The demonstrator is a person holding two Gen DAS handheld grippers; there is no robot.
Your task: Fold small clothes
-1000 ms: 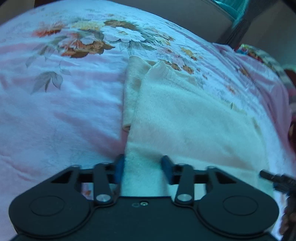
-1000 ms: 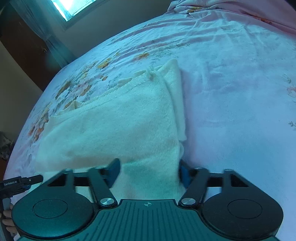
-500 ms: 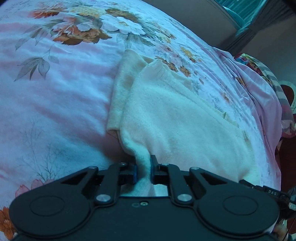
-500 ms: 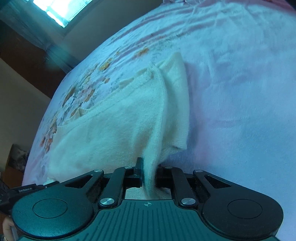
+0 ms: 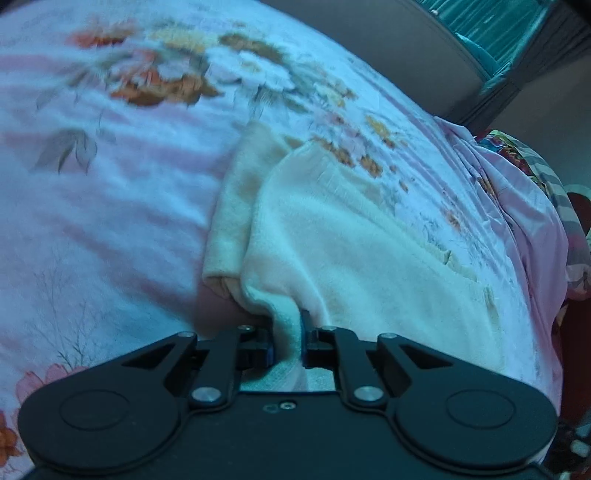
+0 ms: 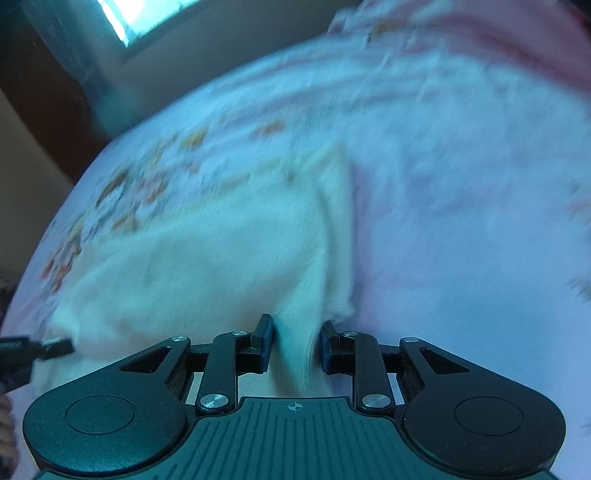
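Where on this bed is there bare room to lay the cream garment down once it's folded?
Bare bedspread lies open to the right of the cream garment in the right wrist view. In the left wrist view, the striped stretch on its left, below the flower print, is also free. The bed's far edge beside the patterned cloth looks crowded.

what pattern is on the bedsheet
Pink bedsheet with orange and brown flowers, clearest in left wrist view.

Two fisheye cameras, one riding behind each set of tongs, look steeply down and forward, close over a bed (image 5: 110, 206) covered in pink floral fabric. The left view faces a curtained wall; the right faces a bright window (image 6: 144, 14). Both share the same cream garment (image 5: 351, 236), seen from opposite corners.
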